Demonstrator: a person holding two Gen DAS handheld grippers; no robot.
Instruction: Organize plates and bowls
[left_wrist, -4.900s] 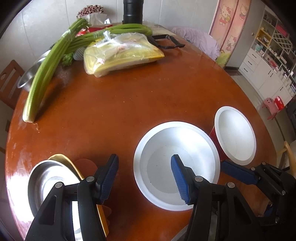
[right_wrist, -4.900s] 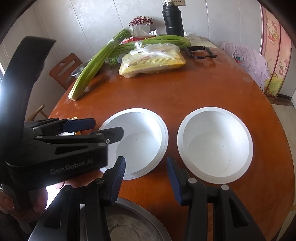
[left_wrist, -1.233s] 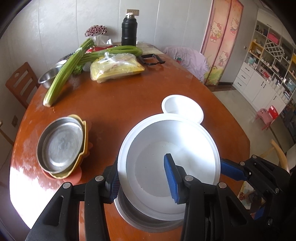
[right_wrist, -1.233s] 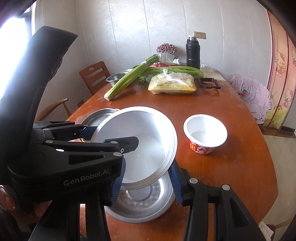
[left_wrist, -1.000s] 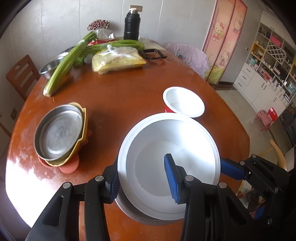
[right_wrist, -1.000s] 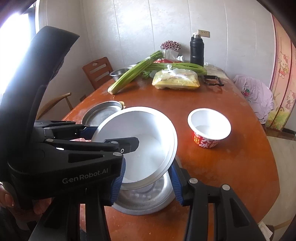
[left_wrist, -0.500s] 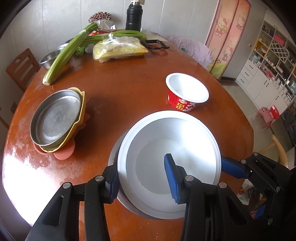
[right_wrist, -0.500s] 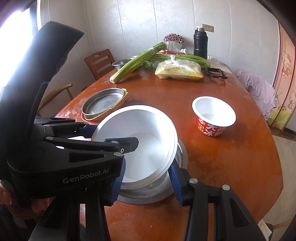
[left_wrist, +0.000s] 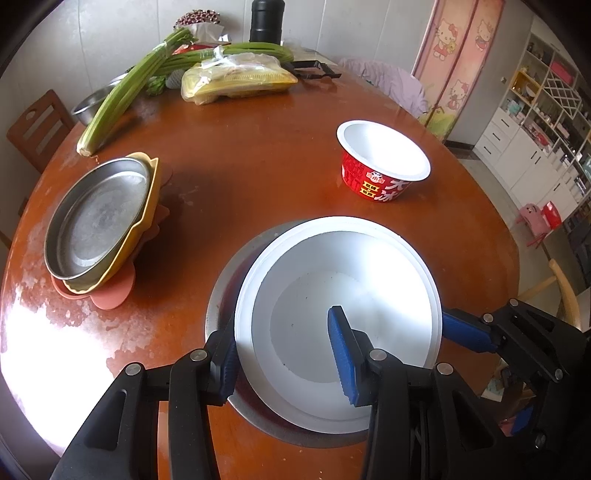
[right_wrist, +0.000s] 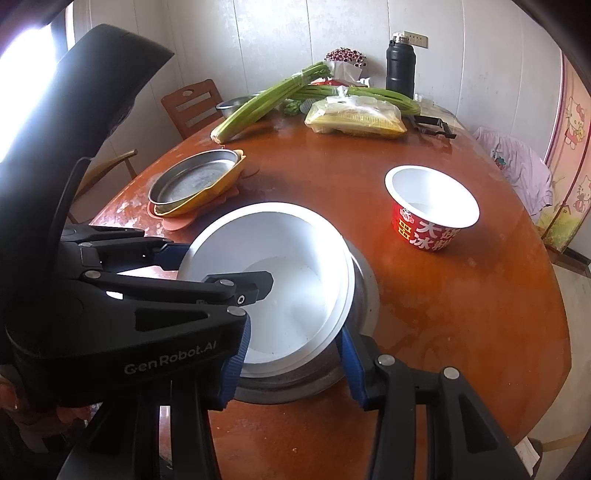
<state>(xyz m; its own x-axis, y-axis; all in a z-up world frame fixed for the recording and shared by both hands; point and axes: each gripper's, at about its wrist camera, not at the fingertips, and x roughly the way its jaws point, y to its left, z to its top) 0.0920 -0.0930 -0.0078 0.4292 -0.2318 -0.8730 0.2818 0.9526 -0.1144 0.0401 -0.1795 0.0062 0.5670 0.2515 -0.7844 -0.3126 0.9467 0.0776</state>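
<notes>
A large white bowl (left_wrist: 373, 273) sits tilted inside a steel bowl (left_wrist: 225, 266) near the table's front edge. My left gripper (left_wrist: 282, 354) straddles the white bowl's near rim, one finger inside and one outside, and holds it. My right gripper (right_wrist: 291, 362) is open around the near edge of both bowls (right_wrist: 295, 258); whether its pads touch them I cannot tell. A red instant-noodle bowl (left_wrist: 380, 162) stands apart at the right, also in the right wrist view (right_wrist: 430, 210). A steel plate on a yellow dish on a pink mat (left_wrist: 99, 218) lies at the left.
The round brown table (left_wrist: 258, 155) carries celery stalks (left_wrist: 133, 88), a yellow plastic bag (left_wrist: 236, 79), a black flask (left_wrist: 266, 20) and a small steel bowl (left_wrist: 88, 105) at the back. A wooden chair (left_wrist: 37, 129) stands at the far left.
The white bowl has come down with my left gripper into the steel bowl on the table. Both views have pulled back, and the red bowl's side now shows.
</notes>
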